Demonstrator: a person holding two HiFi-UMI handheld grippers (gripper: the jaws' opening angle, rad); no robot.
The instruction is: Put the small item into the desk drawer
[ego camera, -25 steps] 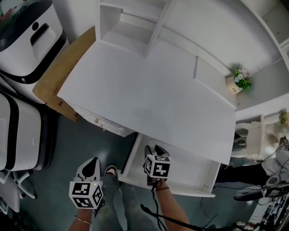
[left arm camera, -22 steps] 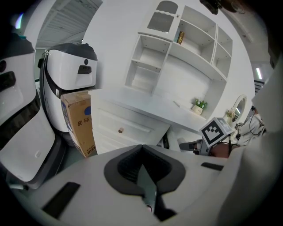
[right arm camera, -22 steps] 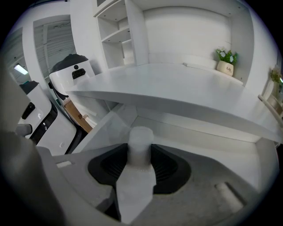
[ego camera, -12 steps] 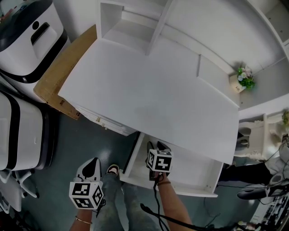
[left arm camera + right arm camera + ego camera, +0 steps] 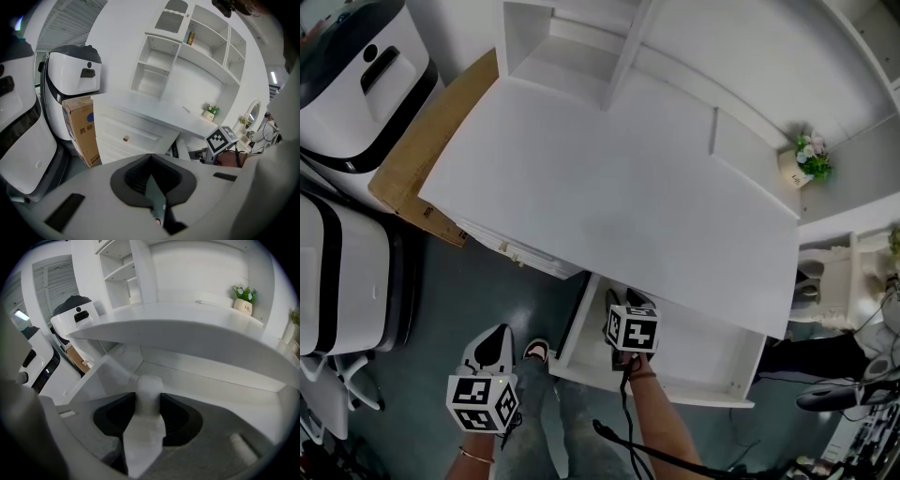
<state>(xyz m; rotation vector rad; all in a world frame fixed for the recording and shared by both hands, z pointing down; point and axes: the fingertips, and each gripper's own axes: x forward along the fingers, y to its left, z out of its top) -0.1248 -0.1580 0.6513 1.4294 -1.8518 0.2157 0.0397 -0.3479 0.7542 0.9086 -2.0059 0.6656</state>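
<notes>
The desk drawer point(image 5: 712, 370) stands pulled out under the white desk top point(image 5: 609, 197). My right gripper point(image 5: 623, 307) reaches into the drawer's left part, marker cube up. In the right gripper view the right gripper point(image 5: 147, 399) is shut on a small white item point(image 5: 149, 385), held over the drawer's white floor point(image 5: 206, 380) near its left wall. My left gripper point(image 5: 492, 349) hangs over the floor to the left of the drawer, apart from it. In the left gripper view the left gripper point(image 5: 151, 163) is shut with nothing between its pads.
A cardboard box point(image 5: 422, 150) leans at the desk's left end, beside a white machine point(image 5: 356, 75). A closed drawer with knobs point(image 5: 511, 251) sits left of the open one. A potted plant point(image 5: 806, 161) stands at the desk's back right. Shelves point(image 5: 572, 47) rise behind.
My right gripper has moved a little further forward into the drawer with the white item. The left gripper has stayed almost still.
</notes>
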